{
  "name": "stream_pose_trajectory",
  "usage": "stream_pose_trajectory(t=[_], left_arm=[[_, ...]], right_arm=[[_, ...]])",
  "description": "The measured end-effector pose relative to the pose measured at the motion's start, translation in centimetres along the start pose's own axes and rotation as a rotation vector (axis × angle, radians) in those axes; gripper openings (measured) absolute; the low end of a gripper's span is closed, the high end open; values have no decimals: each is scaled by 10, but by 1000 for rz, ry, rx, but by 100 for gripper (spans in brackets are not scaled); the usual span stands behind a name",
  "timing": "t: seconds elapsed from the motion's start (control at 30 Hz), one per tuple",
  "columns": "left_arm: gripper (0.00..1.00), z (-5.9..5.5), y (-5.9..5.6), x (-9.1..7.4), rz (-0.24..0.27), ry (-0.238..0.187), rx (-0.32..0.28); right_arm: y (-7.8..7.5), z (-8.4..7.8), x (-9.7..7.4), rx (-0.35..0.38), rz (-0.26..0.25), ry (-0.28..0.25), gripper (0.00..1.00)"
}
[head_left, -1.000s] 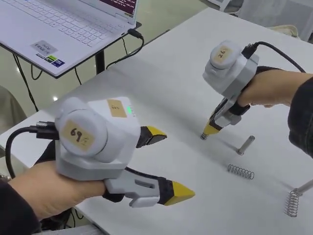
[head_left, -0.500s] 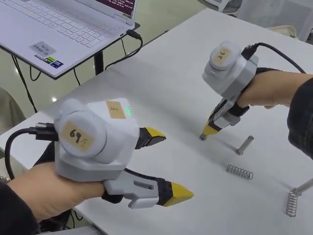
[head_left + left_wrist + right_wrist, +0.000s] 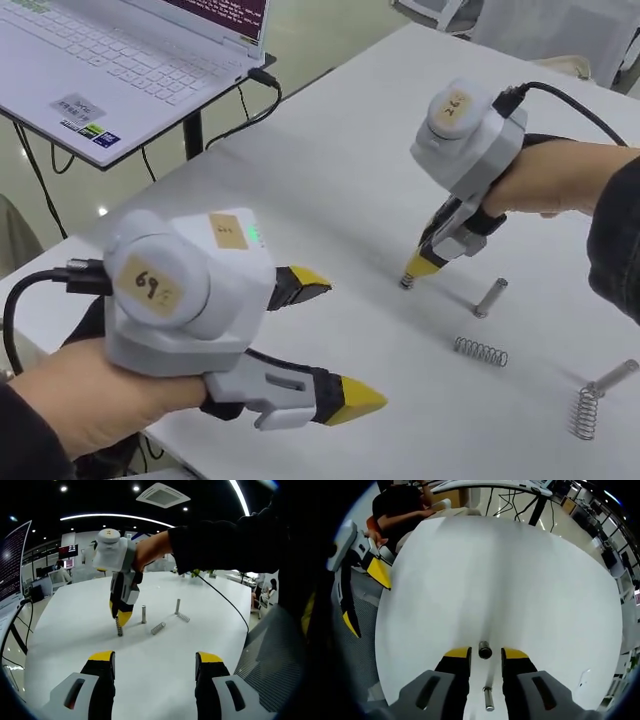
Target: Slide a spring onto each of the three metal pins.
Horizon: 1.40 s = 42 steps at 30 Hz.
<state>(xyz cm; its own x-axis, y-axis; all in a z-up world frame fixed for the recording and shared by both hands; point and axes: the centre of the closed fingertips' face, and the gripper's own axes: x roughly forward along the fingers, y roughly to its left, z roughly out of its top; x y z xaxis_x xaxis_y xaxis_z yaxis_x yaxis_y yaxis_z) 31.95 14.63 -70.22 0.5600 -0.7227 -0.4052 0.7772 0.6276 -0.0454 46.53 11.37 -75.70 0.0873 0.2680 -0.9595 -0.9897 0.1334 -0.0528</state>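
Right hand-held gripper (image 3: 415, 268) pointed steeply down with its jaws drawn close, a narrow gap between them. In the right gripper view they straddled the top of the first pin (image 3: 407, 282), which stood directly below the tips with coils around its shaft. Whether the pads touched those coils could not be told. Left hand-held gripper (image 3: 356, 342) hovered spread wide and held nothing, well short of the parts on the counter (image 3: 330, 180). Just beyond the right tips stood a bare second pin (image 3: 484, 298), and a loose spring (image 3: 480, 351) lay on its side near it. Farther out stood a third pin (image 3: 612, 375) with another spring (image 3: 583, 412) at its foot, apparently not threaded on. The springs looked like thin, light wire that would probably squash, roll or flick away under a hard pinch. A gentle hold across the coils near one end seemed best, since it left the other end free to thread. The pins looked stiff and smooth and appeared to stand unfixed, so a sideways nudge would likely topple them.
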Motion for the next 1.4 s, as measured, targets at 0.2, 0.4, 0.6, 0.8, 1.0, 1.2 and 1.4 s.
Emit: stream_pose_trajectory(t=[0.2,0.4,0.6,0.8,1.0,1.2,1.4], left_arm=[[61,0,0,0,2,6,5],[61,1,1,0,6,10,12],[61,1,4,-1,13,16,15],[61,-1,5,-1,15,32,28],[61,1,7,-1,15,42,42],[61,7,8,-2,17,41,56],[61,14,6,-1,13,43,75]], right_arm=[[2,3,-9,-10,-11,-15,23],[4,6,-20,-14,-28,-36,23],[9,9,-36,-4,-50,-74,24],[16,13,-53,4,-69,-124,24],[22,15,-69,10,-88,-161,24],[22,19,-90,20,-117,-232,23],[20,23,-117,24,-158,-305,23]])
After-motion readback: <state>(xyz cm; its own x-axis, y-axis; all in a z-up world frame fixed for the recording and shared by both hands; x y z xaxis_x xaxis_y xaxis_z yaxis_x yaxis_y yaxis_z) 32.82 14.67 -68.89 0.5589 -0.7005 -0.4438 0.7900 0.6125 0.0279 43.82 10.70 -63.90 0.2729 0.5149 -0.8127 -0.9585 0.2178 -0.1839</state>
